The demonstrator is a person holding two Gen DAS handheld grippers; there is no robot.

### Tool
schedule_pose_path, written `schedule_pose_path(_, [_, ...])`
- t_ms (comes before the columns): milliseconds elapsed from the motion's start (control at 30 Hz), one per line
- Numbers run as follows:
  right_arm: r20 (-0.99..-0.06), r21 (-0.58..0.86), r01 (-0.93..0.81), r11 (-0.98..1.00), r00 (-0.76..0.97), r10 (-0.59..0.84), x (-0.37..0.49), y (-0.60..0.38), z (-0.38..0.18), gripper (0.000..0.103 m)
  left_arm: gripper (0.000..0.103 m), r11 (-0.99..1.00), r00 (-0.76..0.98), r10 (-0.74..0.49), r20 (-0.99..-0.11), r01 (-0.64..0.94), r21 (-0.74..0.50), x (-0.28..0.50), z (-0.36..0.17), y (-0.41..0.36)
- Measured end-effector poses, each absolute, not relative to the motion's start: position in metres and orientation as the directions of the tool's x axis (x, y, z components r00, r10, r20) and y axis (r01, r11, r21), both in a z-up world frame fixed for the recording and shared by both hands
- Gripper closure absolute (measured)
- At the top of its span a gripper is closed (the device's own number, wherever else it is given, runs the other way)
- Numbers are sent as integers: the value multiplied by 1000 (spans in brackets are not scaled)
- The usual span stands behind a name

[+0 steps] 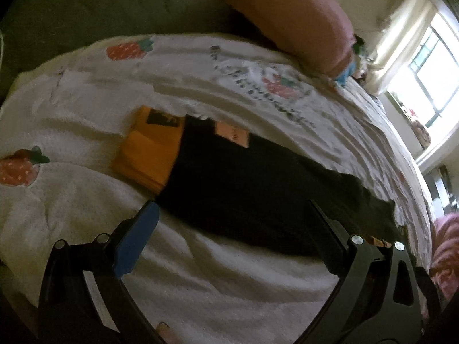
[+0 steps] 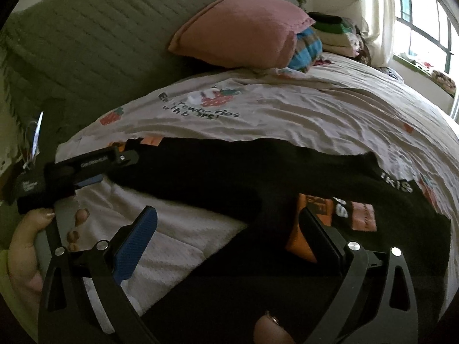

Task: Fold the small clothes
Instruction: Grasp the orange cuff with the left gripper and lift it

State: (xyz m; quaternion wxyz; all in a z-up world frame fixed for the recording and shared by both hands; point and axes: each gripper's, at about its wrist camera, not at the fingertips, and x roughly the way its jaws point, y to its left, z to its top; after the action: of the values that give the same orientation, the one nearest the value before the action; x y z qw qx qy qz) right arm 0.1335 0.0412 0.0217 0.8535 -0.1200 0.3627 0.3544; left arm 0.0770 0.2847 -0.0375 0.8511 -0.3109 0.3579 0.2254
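On the strawberry-print bedspread (image 1: 94, 120), the black garment (image 1: 243, 189) serves as the reference landmark; it lies flat, stretched across the cover. To the left of the black garment, an orange folded garment (image 1: 146, 154) rests on the bedspread, its right edge touching or tucked under the black fabric. Below the black garment, the left gripper (image 1: 232, 218) hovers with its jaws spread wide: the blue-padded finger sits just off the garment's lower left edge over white cover, and the opposite finger is over the black fabric. Nothing sits between the pads.

In the right wrist view, the left gripper (image 2: 94, 172) appears at the left end of the black garment (image 2: 229, 166), held by a hand (image 2: 31, 246). The right gripper (image 2: 229, 223) also has its jaws spread, pinching nothing; its right finger sits beside an orange printed patch (image 2: 312, 209) on the garment. Beyond the black garment, a pink pillow (image 2: 241, 40) leans on the grey headboard (image 2: 94, 37).
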Motion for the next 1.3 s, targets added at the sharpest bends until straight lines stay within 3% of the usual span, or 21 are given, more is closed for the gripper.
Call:
schedule_pose_path(233, [-731, 39, -695, 718, 470, 494, 142, 61, 9, 5, 10, 630, 650, 128, -749, -637, -444, 82, -55, 309])
schedule_pose_path(333, [-738, 36, -701, 712, 462, 492, 144, 69, 4, 5, 17, 611, 645, 148, -749, -656, -444, 85, -58, 317])
schedule_pose_path(400, [-739, 39, -701, 712, 460, 493, 145, 73, 3, 5, 27, 602, 639, 169, -750, -670, -435, 86, -59, 322])
schedule_pose_path(500, [-737, 49, -698, 714, 457, 497, 147, 74, 0, 5, 56, 611, 625, 187, -758, -678, -409, 90, -58, 328])
schedule_pose_path(533, [-737, 50, -698, 715, 457, 498, 147, 74, 0, 5, 86, 619, 634, 189, -750, -670, -410, 91, -56, 330])
schedule_pose_path(567, [-738, 56, -697, 714, 453, 500, 147, 73, -1, 5, 94, 617, 642, 187, -744, -666, -419, 89, -55, 330])
schedule_pose_path(967, [-718, 162, -626, 763, 455, 526, 154, 31, 1, 5, 95, 693, 812, 146, -564, -491, -528, 63, -9, 305])
schedule_pose_path(1300, [-703, 163, -511, 844, 539, 463, 162, -32, 12, 5, 96, 787, 857, 124, -500, -392, -477, 80, 34, 256])
